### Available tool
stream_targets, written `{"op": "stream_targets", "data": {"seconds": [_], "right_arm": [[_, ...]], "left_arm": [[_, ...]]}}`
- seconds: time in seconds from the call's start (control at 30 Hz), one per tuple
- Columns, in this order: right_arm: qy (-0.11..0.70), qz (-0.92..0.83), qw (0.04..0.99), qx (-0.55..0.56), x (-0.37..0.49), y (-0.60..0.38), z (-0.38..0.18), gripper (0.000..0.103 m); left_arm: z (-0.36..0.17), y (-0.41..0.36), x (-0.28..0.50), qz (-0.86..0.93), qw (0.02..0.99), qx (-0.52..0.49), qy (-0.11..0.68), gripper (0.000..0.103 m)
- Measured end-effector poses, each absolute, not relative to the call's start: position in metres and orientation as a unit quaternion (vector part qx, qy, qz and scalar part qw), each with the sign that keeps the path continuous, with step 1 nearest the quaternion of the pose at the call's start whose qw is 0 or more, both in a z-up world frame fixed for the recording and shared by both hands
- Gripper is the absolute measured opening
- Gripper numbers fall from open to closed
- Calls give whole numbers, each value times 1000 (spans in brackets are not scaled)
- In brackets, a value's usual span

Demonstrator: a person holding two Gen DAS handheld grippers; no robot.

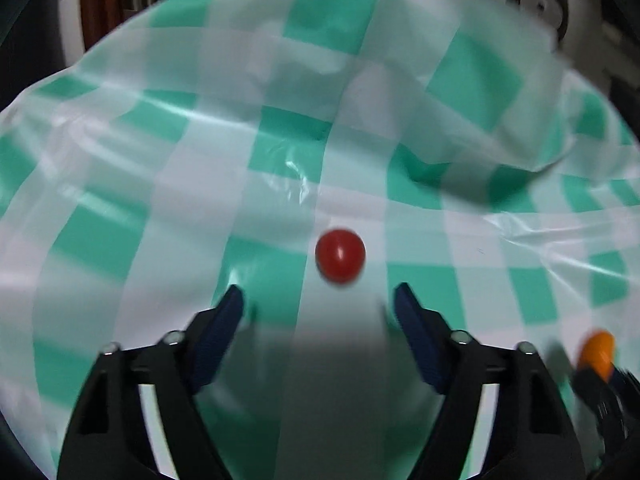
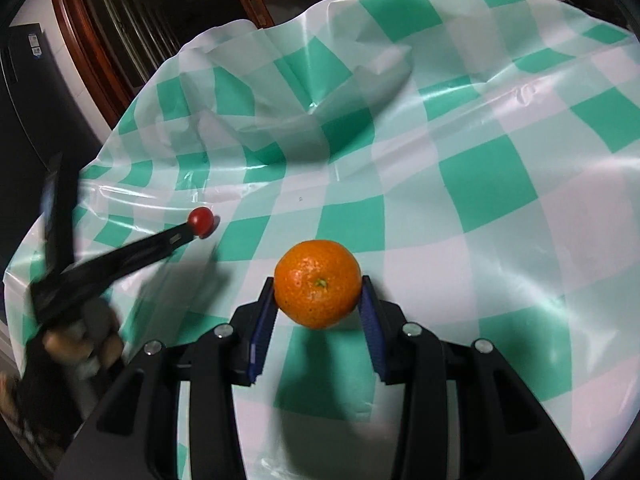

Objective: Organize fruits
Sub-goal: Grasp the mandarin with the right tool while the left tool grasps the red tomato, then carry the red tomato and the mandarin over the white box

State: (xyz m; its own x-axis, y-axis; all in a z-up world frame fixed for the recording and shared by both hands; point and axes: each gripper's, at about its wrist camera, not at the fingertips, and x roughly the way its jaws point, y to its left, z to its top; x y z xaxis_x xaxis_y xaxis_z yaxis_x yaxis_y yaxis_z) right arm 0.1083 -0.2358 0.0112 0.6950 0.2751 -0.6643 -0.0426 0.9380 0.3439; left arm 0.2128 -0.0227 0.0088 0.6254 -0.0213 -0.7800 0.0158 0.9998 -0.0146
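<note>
Between the right tongs (image 2: 318,300) sits the gripped orange (image 2: 317,289); just beyond the wide, blurry left tongs (image 1: 319,300), seemingly, a tomato (image 1: 340,255).

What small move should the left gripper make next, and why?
Probably ease forward and close on the tomato. The left gripper is open, the tomato sits on the cloth just beyond its fingertips, roughly centred. The right gripper already grips the orange.

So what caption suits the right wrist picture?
Right gripper clamps an orange above a checked cloth.
</note>
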Motion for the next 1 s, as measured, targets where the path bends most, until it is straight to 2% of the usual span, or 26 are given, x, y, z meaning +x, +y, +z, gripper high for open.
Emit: {"op": "stream_targets", "data": {"seconds": [0.03,0.17,0.2,0.33,0.37,0.6,0.77,1.0], "right_arm": [[381,89,907,155,108,-236,11,41],[380,97,906,160,108,-236,10,41],[380,97,906,161,108,-236,10,41],[379,98,905,164,107,-236,10,41],[380,98,905,166,107,-236,10,41],[377,102,905,170,106,-236,11,41],[381,104,903,169,107,-234,11,41],[384,100,902,170,108,-234,11,41]], "left_arm": [[7,-26,224,-8,898,3,439,63],[3,-32,251,8,894,18,449,59],[0,-33,255,5,891,18,454,52],[-8,-41,255,-11,888,37,459,37],[-8,-41,252,-13,889,37,457,30],[3,-15,181,-53,891,-39,449,29],[18,1,98,-50,902,-14,428,29],[20,27,39,-13,906,-3,423,29]]}}
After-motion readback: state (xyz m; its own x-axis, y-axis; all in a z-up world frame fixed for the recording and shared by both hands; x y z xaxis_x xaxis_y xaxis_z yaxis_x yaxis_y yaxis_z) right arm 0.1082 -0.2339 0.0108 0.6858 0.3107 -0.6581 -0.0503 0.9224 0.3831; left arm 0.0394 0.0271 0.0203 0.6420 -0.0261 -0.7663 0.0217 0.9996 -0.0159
